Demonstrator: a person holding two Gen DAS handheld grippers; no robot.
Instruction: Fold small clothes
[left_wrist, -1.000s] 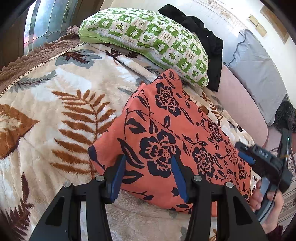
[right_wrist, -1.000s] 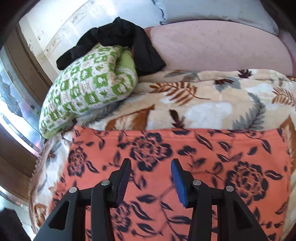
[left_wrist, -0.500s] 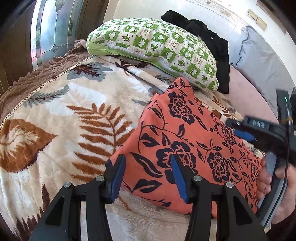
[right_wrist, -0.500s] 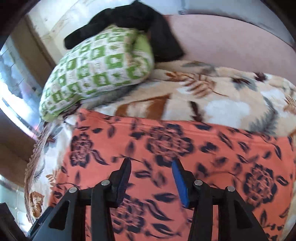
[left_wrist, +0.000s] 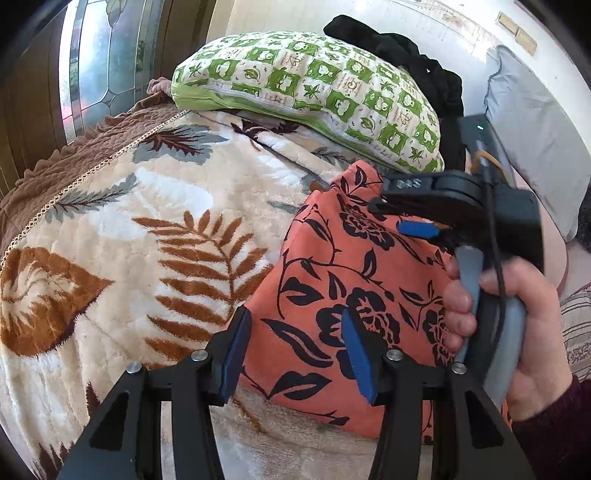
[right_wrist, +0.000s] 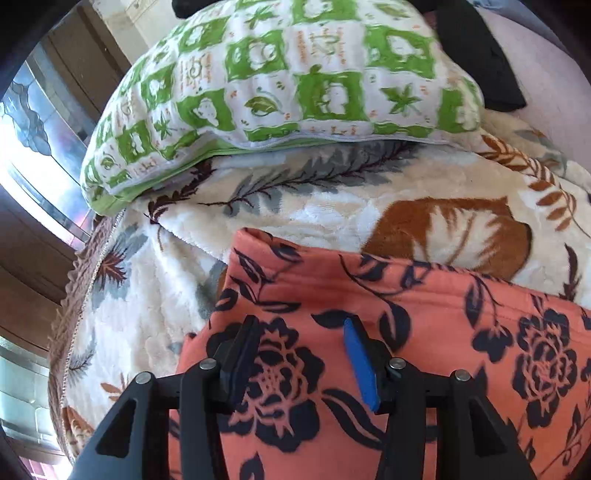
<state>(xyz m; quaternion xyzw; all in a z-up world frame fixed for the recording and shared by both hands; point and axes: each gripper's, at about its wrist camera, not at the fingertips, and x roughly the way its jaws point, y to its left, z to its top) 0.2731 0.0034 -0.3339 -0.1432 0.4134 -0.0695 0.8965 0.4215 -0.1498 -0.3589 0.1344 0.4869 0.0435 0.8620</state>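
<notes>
An orange cloth with black flowers (left_wrist: 332, 280) lies flat on the leaf-patterned blanket (left_wrist: 147, 221). My left gripper (left_wrist: 293, 332) hovers open over its near left corner, nothing pinched. My right gripper (left_wrist: 391, 218), held by a hand (left_wrist: 517, 332), reaches over the cloth's far corner. In the right wrist view the right gripper (right_wrist: 299, 332) hangs just above the orange cloth (right_wrist: 443, 314) near its far left corner, on the blanket (right_wrist: 332, 206). Its jaws are opening a little, the pads clear of the fabric.
A green-checked pillow (left_wrist: 314, 85) lies just beyond the cloth, a black garment (left_wrist: 406, 48) draped behind it. A grey pillow (left_wrist: 535, 129) leans at the back right. A window (left_wrist: 99, 55) and the blanket's brown edge are at the left. The pillow (right_wrist: 277, 74) fills the right view's top.
The right gripper has swept left across the cloth to its far left corner and come closer to the pillow. The left gripper has only turned slightly over the near corner.
</notes>
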